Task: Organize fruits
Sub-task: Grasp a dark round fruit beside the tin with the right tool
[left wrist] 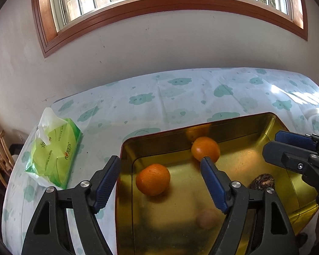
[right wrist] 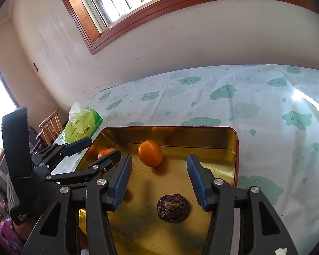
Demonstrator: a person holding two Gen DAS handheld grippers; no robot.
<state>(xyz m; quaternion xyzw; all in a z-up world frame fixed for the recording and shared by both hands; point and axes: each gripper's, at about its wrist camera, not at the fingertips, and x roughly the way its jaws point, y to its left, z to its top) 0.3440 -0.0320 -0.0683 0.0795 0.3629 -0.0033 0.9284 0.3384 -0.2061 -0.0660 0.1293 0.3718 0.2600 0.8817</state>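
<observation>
A gold tin with a red rim (left wrist: 244, 127) (right wrist: 191, 136) lies on the table. In the left wrist view two oranges rest in it, one near the left wall (left wrist: 153, 179) and one at the back (left wrist: 205, 149). My left gripper (left wrist: 161, 159) stands open above the near orange without touching it. A dark wrinkled fruit (right wrist: 173, 209) lies on the tin floor, below and between the fingers of my right gripper (right wrist: 159, 157), which is open and clear of it. The back orange (right wrist: 150, 153) sits beyond. A pale round thing (left wrist: 207, 217) in the tin is blurred.
A green tissue pack (left wrist: 53, 155) (right wrist: 83, 125) lies left of the tin on the cloud-print tablecloth (left wrist: 191, 97). A wooden chair (left wrist: 0, 155) stands past the table's left edge. The wall and a window run behind the table.
</observation>
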